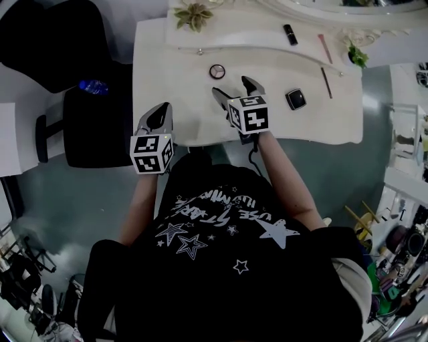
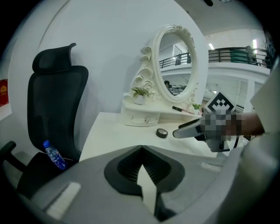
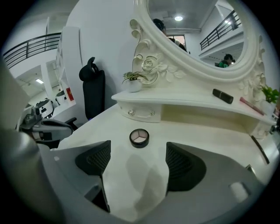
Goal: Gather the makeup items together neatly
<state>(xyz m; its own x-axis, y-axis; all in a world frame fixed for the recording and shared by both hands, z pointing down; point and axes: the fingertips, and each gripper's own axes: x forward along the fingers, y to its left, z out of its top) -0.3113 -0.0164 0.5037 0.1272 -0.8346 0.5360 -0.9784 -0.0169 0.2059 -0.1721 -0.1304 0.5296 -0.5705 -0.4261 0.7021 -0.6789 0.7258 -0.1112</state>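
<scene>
Left tongs: your left gripper (image 1: 164, 108) hung clenched over the near left edge of the white dressing table (image 1: 167, 67), its tips pressed together with nothing between them
Right tongs: your right gripper (image 1: 231, 85) stood released, jaws wide apart above the bare tabletop, gripping nothing
Round compact: the round black eyeshadow compact (image 3: 139, 138), with three pale pans, lay flat on the tabletop just ahead of your right jaws, in line with the gap and clear of both pads
Square compact: the small square black compact (image 1: 295, 99) lay on the tabletop to the right of your right gripper, near it but apart
Pencil: the slim dark pencil (image 1: 326, 82) lay on the tabletop beyond the square compact, towards the table's right end
Shelf items: the short black lipstick tube (image 1: 289, 34) and the thin pink stick (image 1: 325, 48) lay on the raised white shelf (image 1: 254, 37) below the mirror, well apart from the round compact
Spread: the five makeup items lay scattered, none touching another
Mirror: the ornate white oval mirror (image 3: 146, 61) rose behind the shelf
Plants: a small green potted plant (image 1: 194, 15) stood at the shelf's left end and a green sprig (image 1: 357, 56) at its right end
Beside the table: a black mesh office chair (image 2: 57, 100) stood to your left, with a clear blue-capped water bottle (image 2: 54, 154) lying on its seat
</scene>
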